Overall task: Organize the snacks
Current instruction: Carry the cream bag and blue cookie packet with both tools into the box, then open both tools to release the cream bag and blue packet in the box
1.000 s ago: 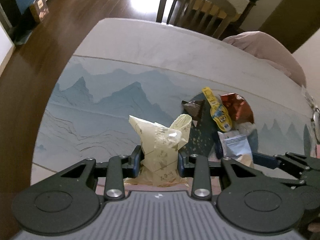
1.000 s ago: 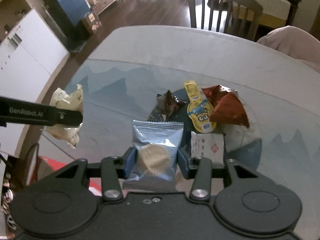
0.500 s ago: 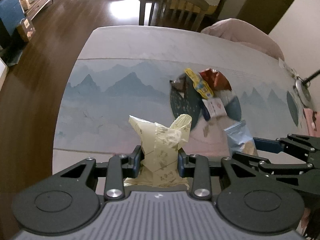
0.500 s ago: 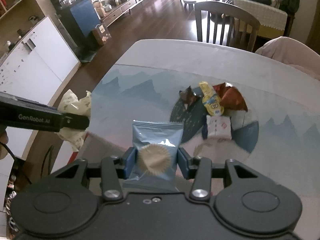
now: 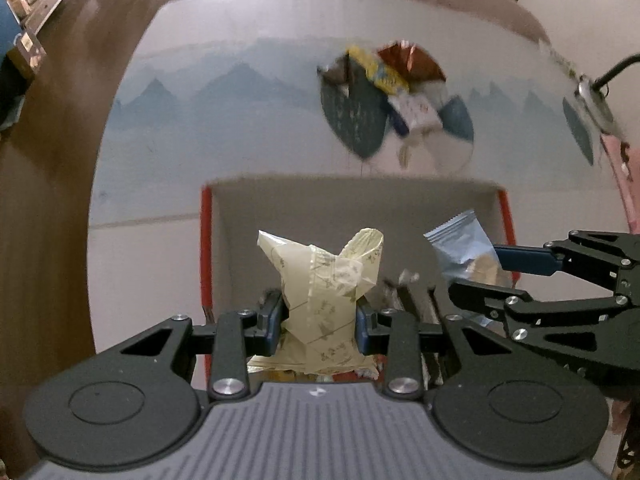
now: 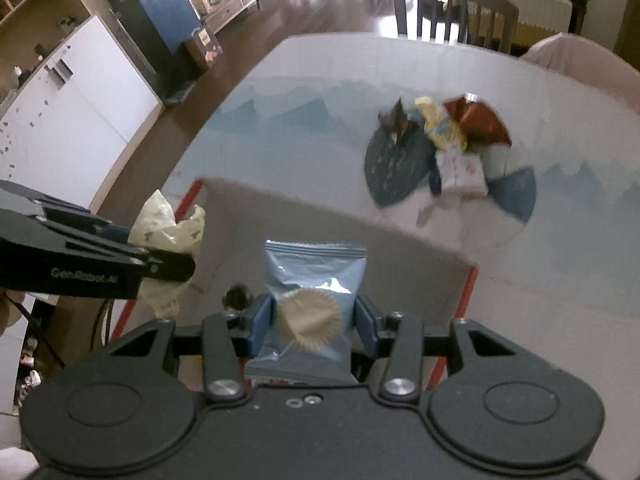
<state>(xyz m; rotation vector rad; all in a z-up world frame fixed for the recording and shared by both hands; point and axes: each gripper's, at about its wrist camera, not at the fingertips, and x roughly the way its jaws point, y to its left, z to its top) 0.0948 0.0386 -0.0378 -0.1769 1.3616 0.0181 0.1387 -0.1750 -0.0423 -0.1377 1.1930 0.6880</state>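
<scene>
**Both snacks over the box — release comes next**

You are in the carry-and-drop step. Your left hand-held gripper [image 5: 318,318] is clenched on a crumpled pale-yellow printed paper-wrapped snack [image 5: 324,280], and your right hand-held gripper [image 6: 314,322] is clenched on a light-blue foil packet with a cream cupcake picture [image 6: 314,308]. Both are held above the open grey cardboard box with red outer sides [image 5: 352,208], which sits at the near edge of the table [image 5: 240,128] with its mountain-print cloth. From the left wrist view, the blue packet hangs over the right part of the box, the yellow one nearer the middle.

The next move, as I judge it, calls for lowering each snack inside the walls and then opening the jaws — one at a time, since the two grippers sit close together and could knock each other. Something dark already lies on the box floor, too blurred to name, so aim for a bare part.

The count: two snacks in hand, one box. Farther out on the table a cluster remains, blurred but readable as four — a dark brown wrapped piece [image 6: 396,120], a yellow packet [image 6: 442,130], a red-brown foil packet [image 6: 478,122] and a white packet [image 6: 460,174]. So the job looks roughly a third done at best.
</scene>
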